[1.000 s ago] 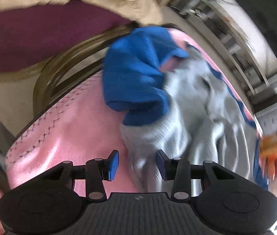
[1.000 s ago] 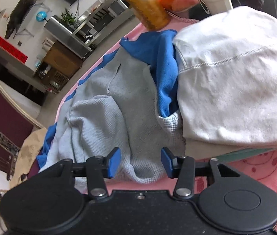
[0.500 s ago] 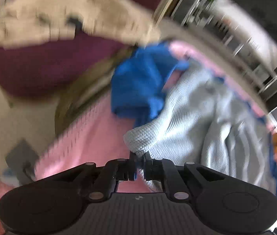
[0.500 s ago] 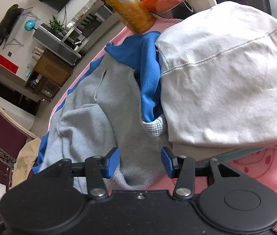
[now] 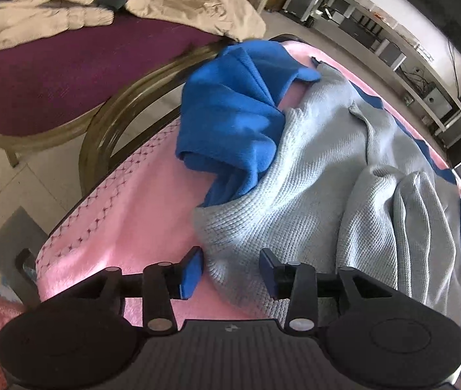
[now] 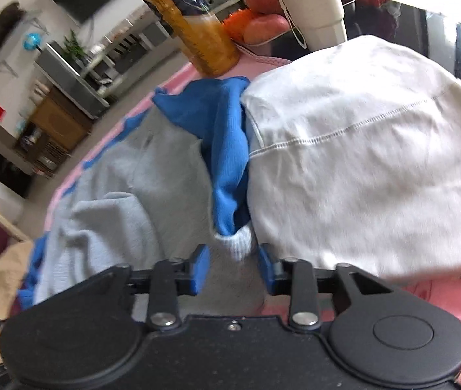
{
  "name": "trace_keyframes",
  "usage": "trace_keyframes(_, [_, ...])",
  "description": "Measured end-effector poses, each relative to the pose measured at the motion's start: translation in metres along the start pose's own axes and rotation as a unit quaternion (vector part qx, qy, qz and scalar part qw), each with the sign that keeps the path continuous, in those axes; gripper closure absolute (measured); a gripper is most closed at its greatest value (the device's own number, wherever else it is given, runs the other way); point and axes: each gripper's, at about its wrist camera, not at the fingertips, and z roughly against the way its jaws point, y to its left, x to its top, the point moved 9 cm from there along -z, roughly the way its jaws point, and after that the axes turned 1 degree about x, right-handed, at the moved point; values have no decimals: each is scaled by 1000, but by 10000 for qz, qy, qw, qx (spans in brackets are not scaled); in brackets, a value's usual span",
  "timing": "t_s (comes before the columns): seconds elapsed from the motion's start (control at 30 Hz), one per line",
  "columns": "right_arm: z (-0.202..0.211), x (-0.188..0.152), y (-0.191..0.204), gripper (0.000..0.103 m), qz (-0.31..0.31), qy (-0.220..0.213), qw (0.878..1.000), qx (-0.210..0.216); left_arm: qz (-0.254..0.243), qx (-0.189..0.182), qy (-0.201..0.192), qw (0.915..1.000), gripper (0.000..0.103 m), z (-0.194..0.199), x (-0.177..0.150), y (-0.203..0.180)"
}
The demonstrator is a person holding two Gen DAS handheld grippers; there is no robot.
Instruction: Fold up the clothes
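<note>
A grey knit garment with blue sleeves (image 5: 321,175) lies rumpled on a pink blanket (image 5: 126,227). Its blue sleeve (image 5: 230,117) is bunched at the far left. My left gripper (image 5: 230,271) is open, with the grey hem lying between its fingertips. In the right wrist view the same grey garment (image 6: 126,195) lies left of a folded white garment (image 6: 360,162). My right gripper (image 6: 233,268) is open around a grey cuff (image 6: 240,247) at the end of a blue sleeve (image 6: 227,169).
A maroon chair (image 5: 51,74) with a beige jacket (image 5: 116,3) stands beyond the table edge. An orange juice bottle (image 6: 188,19), a white tumbler (image 6: 311,6) and fruit (image 6: 263,22) stand at the far side, behind the clothes.
My left gripper was shut on the grey hem half a second ago and is now open. My right gripper has moved forward, so the grey cuff sits between its fingers.
</note>
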Motion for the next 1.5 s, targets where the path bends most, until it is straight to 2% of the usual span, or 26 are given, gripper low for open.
trace_keyframes(0.07, [-9,5,2,57,76,40,9998,-164,-24,-1,-17,10000,60,-1,1,-1])
trace_keyframes(0.17, [-27,5,5,57,261,129,9988,-397,-43,-11,-47,10000,59,-3,2,-2])
trace_keyframes(0.37, [-31,1,-2,54,175,210,9995,-165,-57,11,-161,9999,59,-6,6,-3])
trace_keyframes(0.43, [-30,2,-8,51,-173,176,9997,77,-67,61,-225,9997,67,-7,7,-4])
trace_keyframes(0.47, [-29,3,-9,53,-398,120,9989,225,-94,134,-255,9995,85,-7,7,-3])
trace_keyframes(0.5, [-27,4,-12,58,-608,47,9977,295,-94,161,-267,9995,92,-7,8,-2])
trace_keyframes(0.53, [-27,4,-16,84,-702,29,9973,220,-55,118,-252,9996,95,-5,10,-2])
trace_keyframes(0.6, [-24,5,-21,87,-823,8,9966,101,1,40,-238,9997,97,1,16,-1])
trace_keyframes(0.67, [-12,10,-14,88,-881,-67,9958,239,-4,-133,-328,9994,98,19,26,-5])
trace_keyframes(0.8, [32,31,16,88,-962,-256,9919,786,104,-748,-551,9956,98,73,52,-15])
trace_keyframes(0.87, [50,33,25,88,-754,-282,9936,793,8,-742,-685,9949,98,91,56,-16])
trace_keyframes(0.93, [64,31,27,88,-522,-309,9958,691,-144,-513,-722,9960,98,96,53,-13])
trace_keyframes(1.07, [41,14,2,87,-46,-134,9998,172,-541,187,-183,9982,98,46,22,0])
trace_keyframes(1.13, [16,2,-14,85,195,98,9997,-116,-836,688,26,9941,95,17,3,8])
trace_keyframes(1.17, [8,-5,-20,81,126,231,9992,-303,-1046,904,45,9904,92,12,-4,8])
trace_keyframes(1.2, [7,-8,-19,80,110,269,9992,-258,-1280,1054,-37,9862,86,14,-5,4])
trace_keyframes(1.23, [14,-7,-15,70,275,191,9990,-292,-1473,1157,-148,9822,84,21,-4,0])
trace_keyframes(1.27, [20,-6,-11,52,441,112,9984,-326,-1588,1229,-254,9793,78,28,-2,-2])
trace_keyframes(1.3, [27,-5,-8,45,606,33,9975,-360,-1639,1318,-356,9770,70,37,0,-2])
trace_keyframes(1.4, [50,-5,-3,42,890,-132,9943,-570,-1645,1472,-510,9740,69,63,-3,8])
trace_keyframes(1.5, [70,-11,5,42,954,-262,9946,-306,-1688,1278,-720,9747,70,81,-11,7])
